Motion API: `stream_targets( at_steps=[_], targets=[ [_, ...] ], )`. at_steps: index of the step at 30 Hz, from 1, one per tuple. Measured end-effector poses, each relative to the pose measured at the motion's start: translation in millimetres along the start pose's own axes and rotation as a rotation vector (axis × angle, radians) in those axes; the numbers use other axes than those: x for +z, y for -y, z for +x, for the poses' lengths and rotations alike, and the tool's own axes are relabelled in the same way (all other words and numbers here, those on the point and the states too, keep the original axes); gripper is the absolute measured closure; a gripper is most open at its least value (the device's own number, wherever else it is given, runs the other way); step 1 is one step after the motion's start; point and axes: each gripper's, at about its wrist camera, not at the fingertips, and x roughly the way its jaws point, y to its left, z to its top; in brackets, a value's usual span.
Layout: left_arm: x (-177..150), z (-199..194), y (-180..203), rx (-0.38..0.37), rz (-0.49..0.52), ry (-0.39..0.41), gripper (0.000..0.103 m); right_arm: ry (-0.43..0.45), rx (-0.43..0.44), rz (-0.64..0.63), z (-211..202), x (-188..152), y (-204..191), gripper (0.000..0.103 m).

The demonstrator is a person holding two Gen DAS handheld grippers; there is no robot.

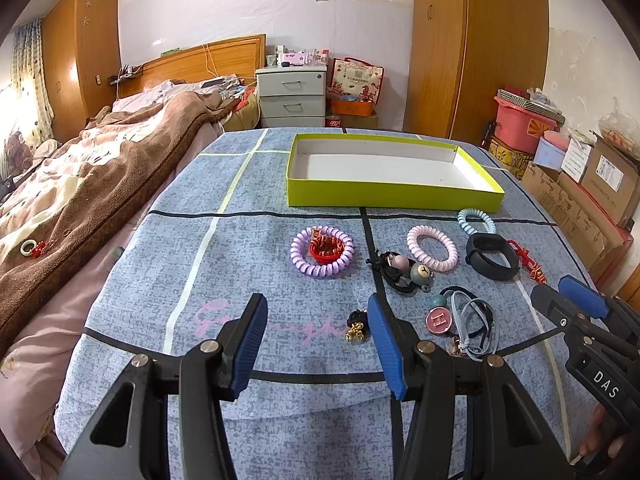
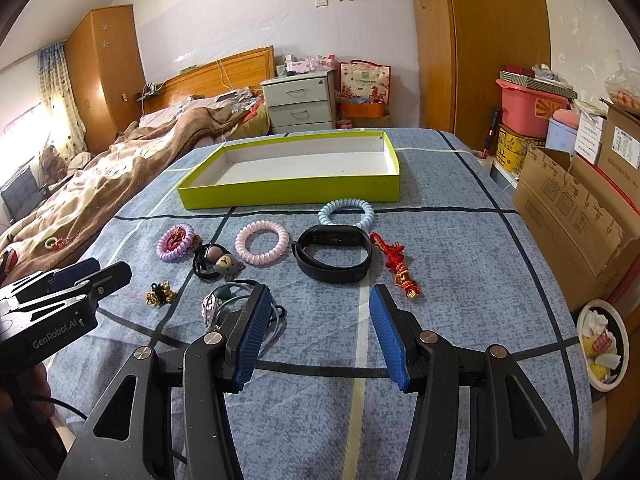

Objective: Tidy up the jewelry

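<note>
Jewelry lies mid-frame on the worktop [image 1: 248, 264], a blue mottled cloth with line grid: lilac coil band [image 1: 322, 251] ringing a red braid, pink coil band [image 1: 432, 248], pale-blue coil [image 2: 346, 213], smooth black wristband [image 2: 334, 258]. Behind, shallow lime cardboard tray [image 1: 392, 196], white inside. Left claw [image 1: 318, 326] spread, pinching nothing; right claw [image 2: 316, 320] likewise. Bed at upper left. Only the right view shows a bowl [image 2: 602, 344] of scraps, lower right.

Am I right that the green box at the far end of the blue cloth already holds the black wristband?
Not quite: the green box is empty. The right wrist view shows the black wristband lying on the blue cloth in front of it.
</note>
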Motion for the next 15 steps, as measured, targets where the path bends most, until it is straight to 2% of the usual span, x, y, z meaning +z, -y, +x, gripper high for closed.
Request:
stream_targets(
  at_steps=[15],
  targets=[
    [-0.5, -2.0, 0.5, 0.008, 0.006, 0.007, 0.049, 0.005, 0.002, -0.001, -1.5, -0.3, 0.4, 0.051]
  ],
)
